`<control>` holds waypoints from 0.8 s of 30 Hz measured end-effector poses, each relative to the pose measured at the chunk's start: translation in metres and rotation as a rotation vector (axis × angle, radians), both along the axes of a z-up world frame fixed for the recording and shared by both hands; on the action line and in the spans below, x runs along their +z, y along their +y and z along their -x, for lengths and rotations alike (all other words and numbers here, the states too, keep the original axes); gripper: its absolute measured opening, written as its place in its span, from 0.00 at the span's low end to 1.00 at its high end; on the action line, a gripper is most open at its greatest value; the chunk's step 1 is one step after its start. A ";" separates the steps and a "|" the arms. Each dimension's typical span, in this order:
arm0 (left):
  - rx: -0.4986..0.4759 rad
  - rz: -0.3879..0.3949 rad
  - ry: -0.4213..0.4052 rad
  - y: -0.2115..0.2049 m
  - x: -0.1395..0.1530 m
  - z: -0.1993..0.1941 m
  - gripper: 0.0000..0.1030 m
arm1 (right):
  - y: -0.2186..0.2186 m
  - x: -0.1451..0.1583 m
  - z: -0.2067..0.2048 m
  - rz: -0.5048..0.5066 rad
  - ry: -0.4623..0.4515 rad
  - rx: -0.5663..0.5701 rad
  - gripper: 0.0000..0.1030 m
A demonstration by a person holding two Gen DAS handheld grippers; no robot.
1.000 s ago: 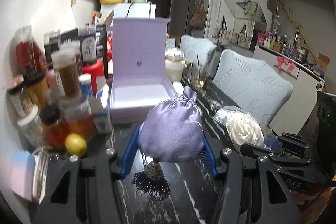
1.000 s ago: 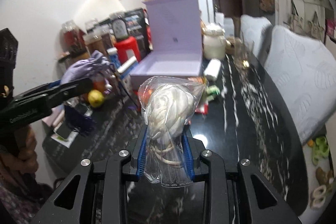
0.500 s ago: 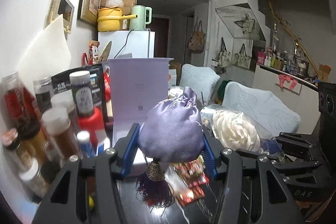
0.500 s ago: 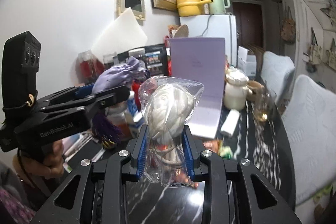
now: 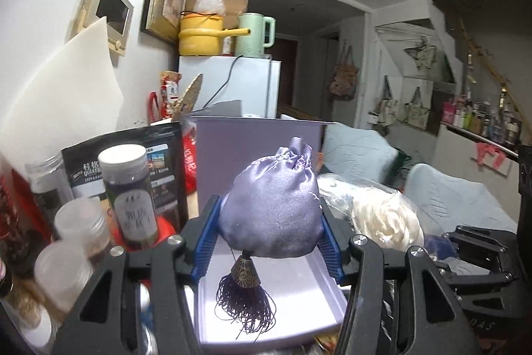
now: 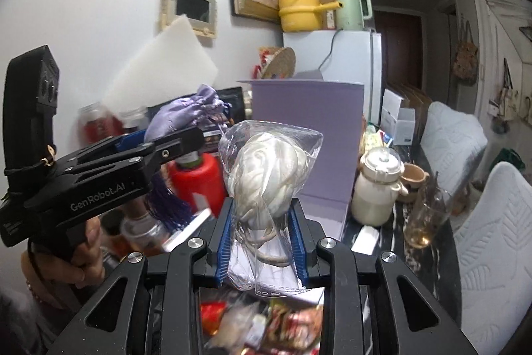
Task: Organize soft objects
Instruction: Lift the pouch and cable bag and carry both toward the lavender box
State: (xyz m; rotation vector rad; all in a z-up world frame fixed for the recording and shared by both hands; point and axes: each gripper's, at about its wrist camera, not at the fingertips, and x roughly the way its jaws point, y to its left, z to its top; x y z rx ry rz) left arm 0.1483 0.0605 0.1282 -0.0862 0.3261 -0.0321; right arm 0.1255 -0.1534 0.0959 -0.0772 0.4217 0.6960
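Note:
My left gripper (image 5: 271, 233) is shut on a purple satin pouch (image 5: 271, 212) with a dark tassel (image 5: 244, 301), held over the tray of an open lilac box (image 5: 266, 315). The pouch also shows in the right wrist view (image 6: 186, 115). My right gripper (image 6: 262, 242) is shut on a clear bag of white silky cord (image 6: 266, 178), held in front of the box's upright lid (image 6: 306, 135). The bag also shows in the left wrist view (image 5: 382, 215), just right of the pouch.
Jars and bottles (image 5: 129, 192) crowd the left by the wall. A red bottle (image 6: 196, 182), a white ceramic jar (image 6: 375, 185) and a glass (image 6: 425, 215) stand near the box. Snack packets (image 6: 266, 325) lie below my right gripper. Padded chairs (image 6: 492, 242) line the right.
Both grippers have moved forward toward the lilac box with their loads. The pouch now hangs over the box tray and the bag is close to the lid.

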 end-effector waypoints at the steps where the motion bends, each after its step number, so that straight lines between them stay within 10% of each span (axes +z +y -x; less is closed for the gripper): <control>1: 0.020 0.002 0.001 0.001 -0.002 -0.008 0.53 | 0.003 -0.001 -0.009 0.000 0.007 0.003 0.30; 24: 0.120 -0.073 0.334 0.007 -0.108 -0.134 0.53 | 0.049 -0.083 -0.149 0.093 0.236 -0.023 0.30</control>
